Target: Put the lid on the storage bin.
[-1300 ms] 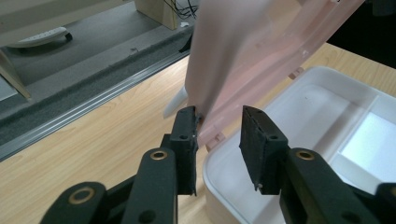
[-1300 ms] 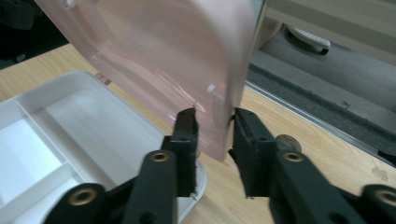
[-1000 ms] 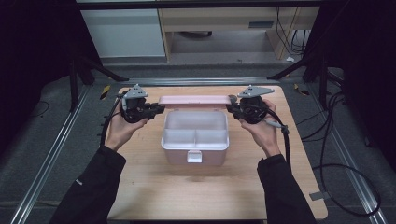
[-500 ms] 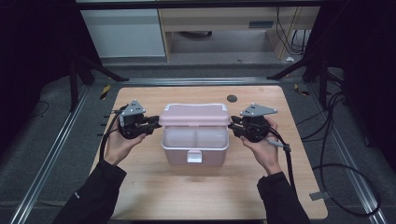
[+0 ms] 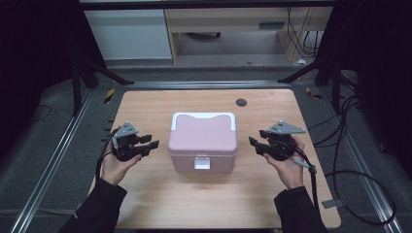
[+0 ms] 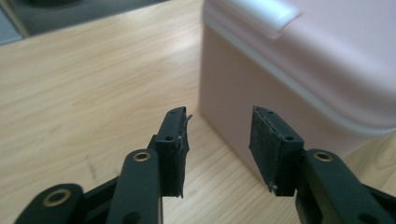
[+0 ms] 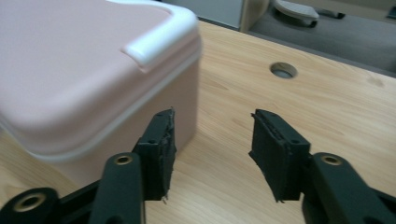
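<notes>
A pink plastic box with a white handle strip along its lid's far edge and a white front latch stands shut in the middle of the wooden table. My left gripper hovers just left of the box, a small gap away, pointing at its side. My right gripper mirrors it on the right. Both pairs of jaws have just been opening and nothing lies between them. In the left gripper view, the left gripper faces the box wall. The right gripper has the box at its left.
A round cable hole sits in the tabletop behind the box, seen as the hole in the right gripper view. Bare wood surrounds the box. Metal rails run along both table sides, and cables lie on the floor at the right.
The box lid, held up and open before, has come down shut. Both grippers have let go, dropped lower and moved outward to the box's sides, with their jaws now apart.
</notes>
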Demonstrator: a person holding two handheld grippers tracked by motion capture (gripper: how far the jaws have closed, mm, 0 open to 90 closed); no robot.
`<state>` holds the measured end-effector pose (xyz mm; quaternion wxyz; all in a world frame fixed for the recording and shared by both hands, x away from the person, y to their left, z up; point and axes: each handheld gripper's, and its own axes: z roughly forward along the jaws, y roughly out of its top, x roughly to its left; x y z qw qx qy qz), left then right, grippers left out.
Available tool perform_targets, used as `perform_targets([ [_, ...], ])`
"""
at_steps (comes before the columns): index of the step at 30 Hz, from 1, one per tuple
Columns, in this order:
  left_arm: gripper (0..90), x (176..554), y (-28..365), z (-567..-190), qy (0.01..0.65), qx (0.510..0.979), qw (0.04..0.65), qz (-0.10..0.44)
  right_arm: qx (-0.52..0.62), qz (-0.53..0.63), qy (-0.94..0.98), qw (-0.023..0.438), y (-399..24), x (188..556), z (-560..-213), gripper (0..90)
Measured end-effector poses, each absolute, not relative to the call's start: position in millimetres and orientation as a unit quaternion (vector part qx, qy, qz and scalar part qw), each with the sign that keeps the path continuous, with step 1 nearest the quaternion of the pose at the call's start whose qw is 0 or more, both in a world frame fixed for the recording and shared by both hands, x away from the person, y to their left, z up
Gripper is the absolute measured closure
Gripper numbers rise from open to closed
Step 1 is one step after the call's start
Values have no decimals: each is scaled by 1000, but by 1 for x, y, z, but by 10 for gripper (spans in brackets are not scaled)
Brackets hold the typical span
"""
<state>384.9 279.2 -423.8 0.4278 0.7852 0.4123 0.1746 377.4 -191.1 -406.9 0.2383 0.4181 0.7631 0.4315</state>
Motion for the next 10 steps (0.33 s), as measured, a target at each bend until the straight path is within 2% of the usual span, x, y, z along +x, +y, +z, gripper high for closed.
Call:
perform_targets([
  [10,398,384,311,-458,459,777,394,176,461,381,763,244,-226,364,-442,347],
])
